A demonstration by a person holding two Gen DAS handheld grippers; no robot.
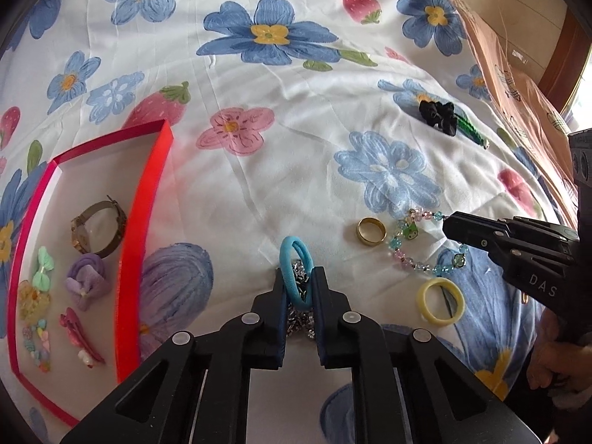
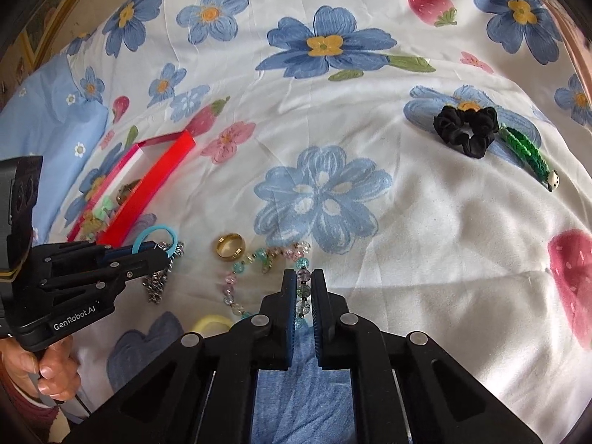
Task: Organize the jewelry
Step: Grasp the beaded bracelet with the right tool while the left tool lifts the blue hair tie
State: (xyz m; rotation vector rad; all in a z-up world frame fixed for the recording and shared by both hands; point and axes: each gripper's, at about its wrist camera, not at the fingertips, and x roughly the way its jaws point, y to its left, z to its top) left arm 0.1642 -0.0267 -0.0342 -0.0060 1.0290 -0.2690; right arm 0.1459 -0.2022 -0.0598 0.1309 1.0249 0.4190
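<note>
Blue hair tie [image 1: 295, 275] (pinched), left gripper [image 1: 299, 282], red box [image 1: 146, 222]

A box [image 1: 146, 199] lies on the bedspread [image 1: 281, 118] at the left, holding a watch [image 1: 97, 229] at its far end and hair clips [image 1: 79, 329] nearer. Right of the box, a hair tie [image 1: 296, 277] rests on a chain [image 1: 301, 318]. Further right lie a ring [image 1: 371, 231], then a bead bracelet [image 1: 418, 244], with a second hair tie [image 1: 440, 299] nearer. Far right lies a scrunchie [image 1: 438, 113], a braided band [image 1: 473, 133] touching its right side.
</note>
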